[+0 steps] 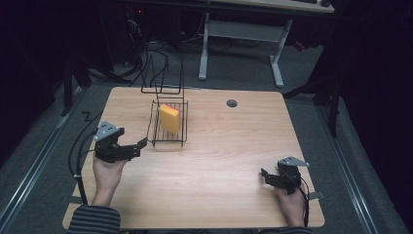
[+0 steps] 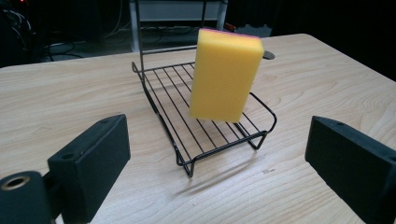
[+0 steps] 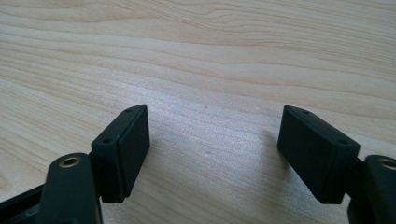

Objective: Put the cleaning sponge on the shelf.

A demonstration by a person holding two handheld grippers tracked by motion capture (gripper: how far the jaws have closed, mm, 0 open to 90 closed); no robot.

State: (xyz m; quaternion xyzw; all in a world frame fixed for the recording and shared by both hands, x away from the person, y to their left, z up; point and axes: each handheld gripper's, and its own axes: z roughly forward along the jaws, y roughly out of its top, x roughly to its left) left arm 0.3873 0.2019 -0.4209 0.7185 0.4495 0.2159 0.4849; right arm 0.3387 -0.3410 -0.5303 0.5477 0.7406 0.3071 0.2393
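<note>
1. High view: wooden table [image 1: 219,161] with a black wire rack [image 1: 168,127] near the far left. Yellow sponge [image 1: 169,118] standing on edge inside the rack, leaning toward its tall back frame. Left gripper [image 1: 139,146] just beside the rack's near left corner, jaws spread, nothing held. Right gripper [image 1: 265,176] well apart from the rack, low over bare wood at the near right, jaws parted and empty. Small grey disc [image 1: 232,103] set into the far side of the table.

2. Left gripper view: left gripper [image 2: 224,154] wide open, pads framing the rack [image 2: 187,158] with bare table between. Sponge [image 2: 225,74] upright on the wire floor, tilted a little, a thin pink layer along its top edge. Probably light, soft and compressible, with a slightly grippy foam skin; likely to squash, not slip, under pressure. Best hold probably across the two broad yellow faces near the upper half, clear of the wires, with a gentle squeeze.

3. Right gripper view: right gripper [image 3: 212,144] open wide, nothing between the pads except pale wood grain close below.
</note>
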